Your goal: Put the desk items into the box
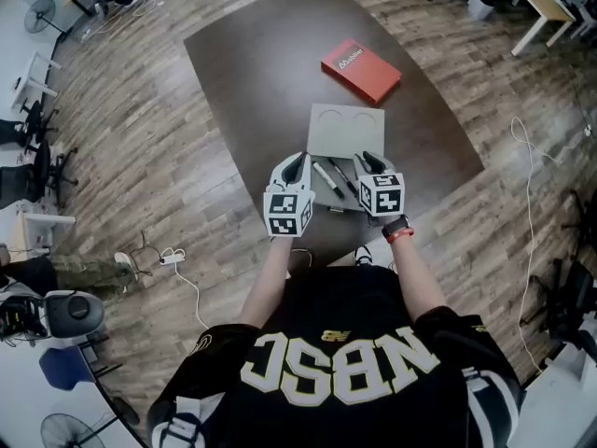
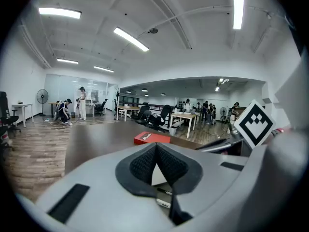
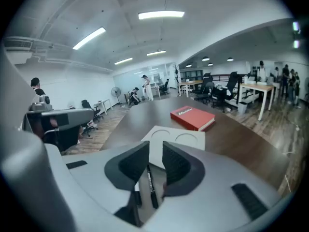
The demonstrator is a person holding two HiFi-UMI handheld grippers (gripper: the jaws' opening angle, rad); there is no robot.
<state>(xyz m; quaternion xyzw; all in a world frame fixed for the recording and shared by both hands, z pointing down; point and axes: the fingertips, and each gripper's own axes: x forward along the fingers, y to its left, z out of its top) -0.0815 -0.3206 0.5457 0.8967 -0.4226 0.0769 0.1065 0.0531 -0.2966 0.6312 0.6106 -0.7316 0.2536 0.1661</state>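
Jaws of the left gripper [image 2: 155, 146] meet at the tips, those of the right gripper [image 3: 155, 148] stand apart; both empty. Pens [image 1: 327, 179] and beige card [image 1: 344, 131] lie on the table [image 1: 252, 73], red box [image 1: 361, 70] (seemingly closed) beyond: nothing packed yet.

The right gripper [image 3: 154, 148] holds its fingers [image 3: 176, 166] apart above a black pen [image 3: 150, 186], beige tray [image 3: 186, 140] and red box [image 3: 192, 118] beyond.

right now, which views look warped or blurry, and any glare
Head view: sharp, evenly lit, floor bends toward the edges. Left gripper view: dark round border, ceiling lights blown out, jaws soft. Right gripper view: same border, light strip glares, book clear.
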